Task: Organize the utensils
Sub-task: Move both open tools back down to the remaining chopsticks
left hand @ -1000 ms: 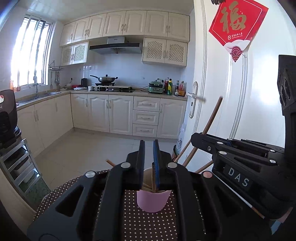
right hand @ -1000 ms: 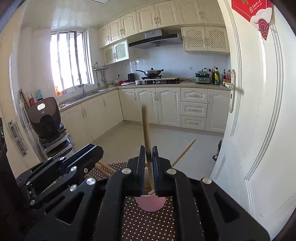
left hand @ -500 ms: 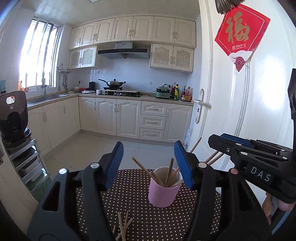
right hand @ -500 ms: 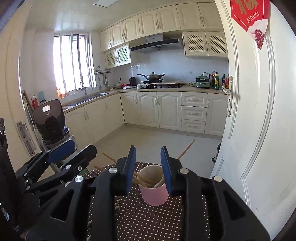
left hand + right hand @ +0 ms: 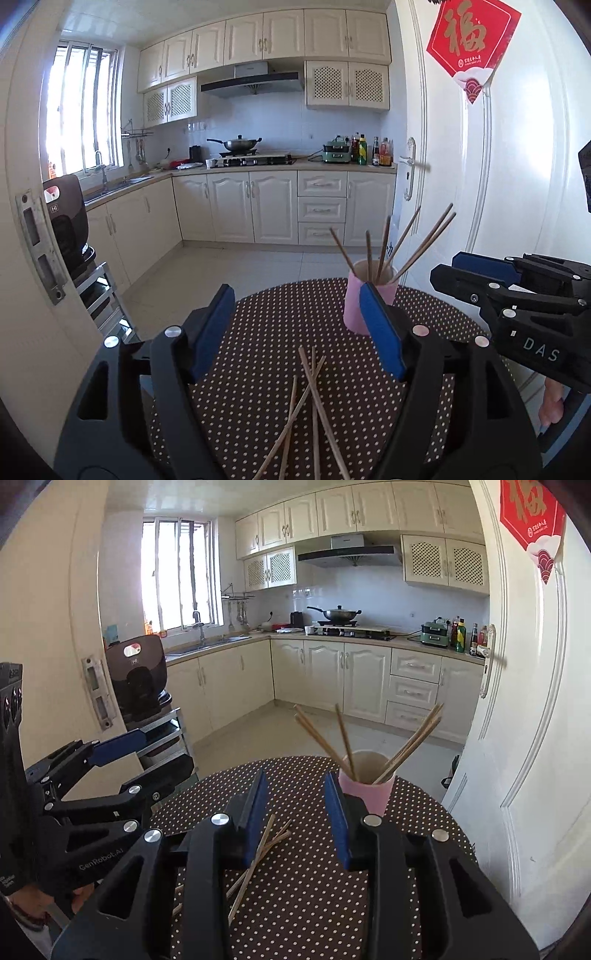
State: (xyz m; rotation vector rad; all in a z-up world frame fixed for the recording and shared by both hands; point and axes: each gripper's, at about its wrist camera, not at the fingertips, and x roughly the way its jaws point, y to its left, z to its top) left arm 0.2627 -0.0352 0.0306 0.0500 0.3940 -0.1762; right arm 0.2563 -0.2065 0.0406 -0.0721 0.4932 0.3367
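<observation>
A pink cup (image 5: 355,306) stands on the dotted round table (image 5: 280,314) and holds several wooden chopsticks (image 5: 421,243). It also shows in the right wrist view (image 5: 369,792) with chopsticks (image 5: 413,744) leaning out. Several loose chopsticks (image 5: 310,406) lie crossed on the table in front of the cup, also in the right wrist view (image 5: 258,853). My left gripper (image 5: 297,306) is open and empty above them. My right gripper (image 5: 295,794) is open and empty, left of the cup. Each gripper shows in the other's view, the right (image 5: 476,280) and the left (image 5: 140,757).
A white door (image 5: 498,184) stands close on the right of the table. A shelf rack with a dark appliance (image 5: 138,679) stands to the left. Kitchen cabinets and a stove (image 5: 251,157) are far behind, across a tiled floor.
Both grippers were shut over the cup, the right one on a chopstick. They have opened and pulled back toward me, leaving chopsticks in the cup. The loose chopsticks have come into view.
</observation>
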